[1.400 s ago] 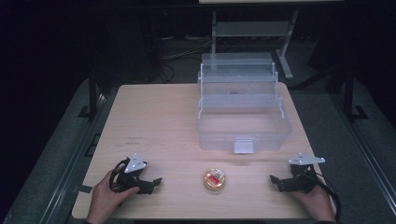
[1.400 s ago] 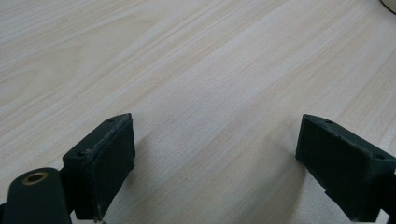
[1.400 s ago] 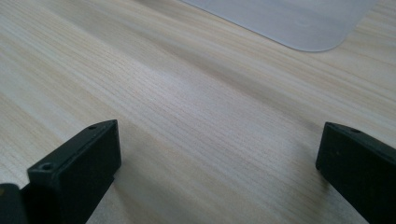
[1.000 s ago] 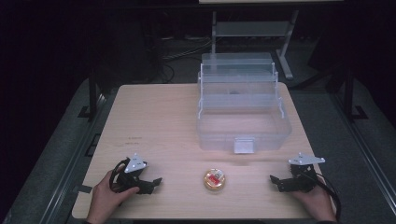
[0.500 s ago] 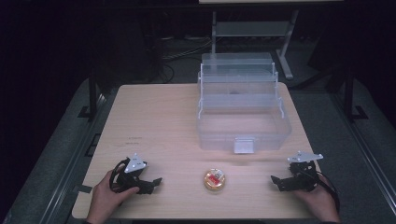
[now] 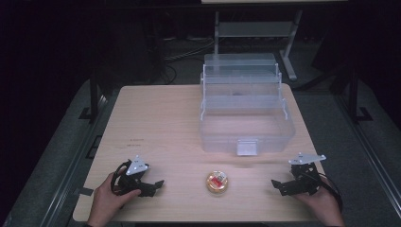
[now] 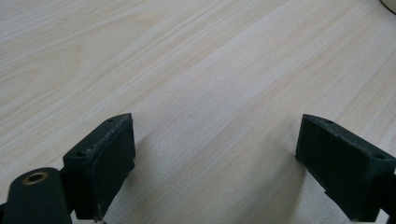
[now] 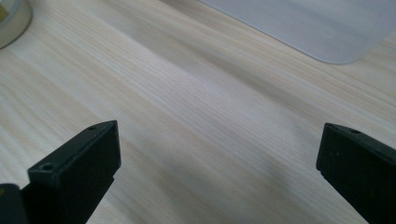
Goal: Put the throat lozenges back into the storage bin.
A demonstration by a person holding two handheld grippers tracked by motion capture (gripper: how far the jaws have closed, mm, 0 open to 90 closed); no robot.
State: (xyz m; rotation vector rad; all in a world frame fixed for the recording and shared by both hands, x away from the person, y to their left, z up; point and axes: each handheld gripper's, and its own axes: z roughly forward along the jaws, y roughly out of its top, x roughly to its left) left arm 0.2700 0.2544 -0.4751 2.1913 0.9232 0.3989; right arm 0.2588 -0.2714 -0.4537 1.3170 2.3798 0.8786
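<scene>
The small round clear-lidded yellow container [image 6: 217, 181] sits lower centre, between the wide-open left hand-held gripper [image 6: 158, 183] and the equally wide-open right hand-held gripper [image 6: 274, 183], roughly equidistant.

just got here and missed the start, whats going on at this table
A person sits at a wooden table with a two-jaw gripper in each hand. The left gripper and the right gripper both rest near the front edge, jaws open and holding nothing. Between them lies a small round container with something red inside, touched by neither. Behind it stands a clear plastic tiered box, opened out. Nothing has been picked up yet.
</scene>
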